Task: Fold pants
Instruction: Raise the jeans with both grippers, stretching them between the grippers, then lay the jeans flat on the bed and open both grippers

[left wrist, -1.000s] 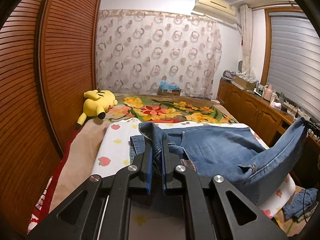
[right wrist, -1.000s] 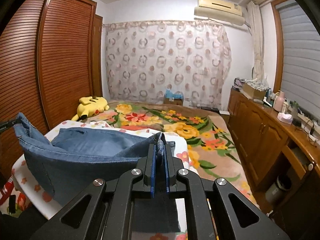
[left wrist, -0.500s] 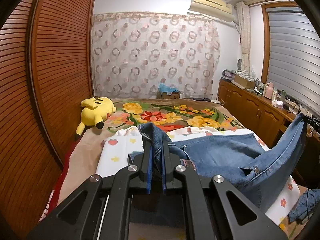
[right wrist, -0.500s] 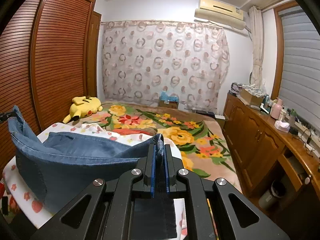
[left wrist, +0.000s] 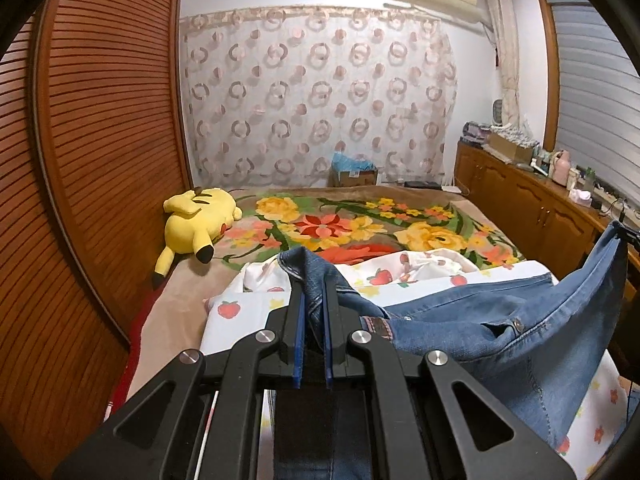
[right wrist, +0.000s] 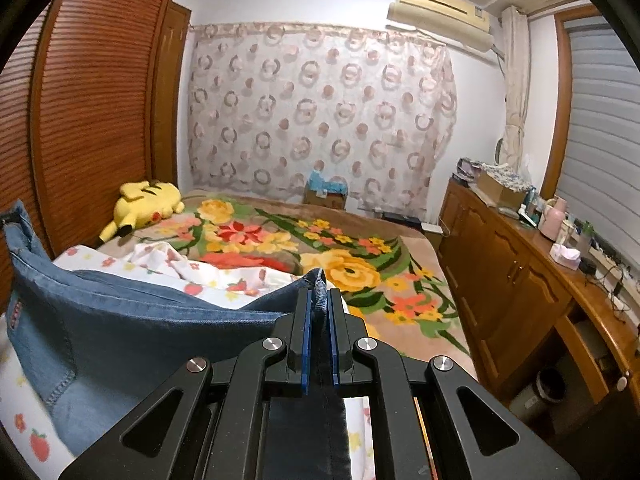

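The blue denim pants (left wrist: 500, 332) hang stretched between my two grippers above the white strawberry-print sheet (left wrist: 248, 312). My left gripper (left wrist: 311, 300) is shut on one corner of the waistband, which pokes up between its blue pads. My right gripper (right wrist: 320, 300) is shut on the other end of the pants (right wrist: 132, 328). In each view the far end of the denim rises to the other gripper at the frame's edge. The lower legs are hidden below the frames.
A flowered blanket (left wrist: 360, 228) covers the bed beyond the sheet, with a yellow plush toy (left wrist: 196, 220) at its left. Slatted wooden wardrobe doors (left wrist: 100, 140) stand along the left. A wooden sideboard (right wrist: 520, 264) with clutter runs along the right. A curtain (left wrist: 316, 92) hangs behind.
Both grippers have risen with the pants, lifting the waistband higher off the sheet. The grips have not changed.
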Motion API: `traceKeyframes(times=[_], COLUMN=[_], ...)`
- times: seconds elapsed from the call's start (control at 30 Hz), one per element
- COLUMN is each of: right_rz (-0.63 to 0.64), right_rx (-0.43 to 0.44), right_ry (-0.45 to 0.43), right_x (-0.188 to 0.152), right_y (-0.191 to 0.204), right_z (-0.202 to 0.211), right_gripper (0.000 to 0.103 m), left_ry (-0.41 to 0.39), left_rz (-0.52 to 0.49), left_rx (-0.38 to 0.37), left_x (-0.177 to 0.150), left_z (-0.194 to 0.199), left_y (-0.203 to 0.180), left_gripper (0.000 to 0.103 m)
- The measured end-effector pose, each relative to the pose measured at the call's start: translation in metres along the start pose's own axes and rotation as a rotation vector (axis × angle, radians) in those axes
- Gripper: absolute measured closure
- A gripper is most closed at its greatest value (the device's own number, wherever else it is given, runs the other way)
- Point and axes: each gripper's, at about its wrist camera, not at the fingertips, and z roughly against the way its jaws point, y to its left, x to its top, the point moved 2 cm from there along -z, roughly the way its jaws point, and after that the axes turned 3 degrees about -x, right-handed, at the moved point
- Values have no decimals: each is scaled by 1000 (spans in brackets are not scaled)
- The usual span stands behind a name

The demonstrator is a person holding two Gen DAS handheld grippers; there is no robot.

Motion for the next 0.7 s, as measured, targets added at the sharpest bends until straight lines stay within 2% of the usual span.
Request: traceKeyframes(times=[0.27, 0.47, 0.57, 0.6, 0.7], right_rz=[-7, 27, 2, -9, -26], right_rx=[-16, -28, -11, -7, 7], right_ry=[88, 140, 163, 167, 169], right_x=[11, 16, 15, 17, 23], right_y=[5, 13, 8, 6, 3], right_z=[-45, -55, -50, -49, -42], right_gripper=[96, 96, 96, 96, 86], left_ry=[76, 108, 115, 114, 84], left_rz=[-20, -6, -13, -17, -13], left_rx=[35, 7, -11, -7, -14], left_x=[-8, -21, -26, -27, -28], left_z=[-48, -60, -60, -59, -53], left_y=[-4, -4, -6, -6, -4], left_gripper=[94, 94, 84, 76, 57])
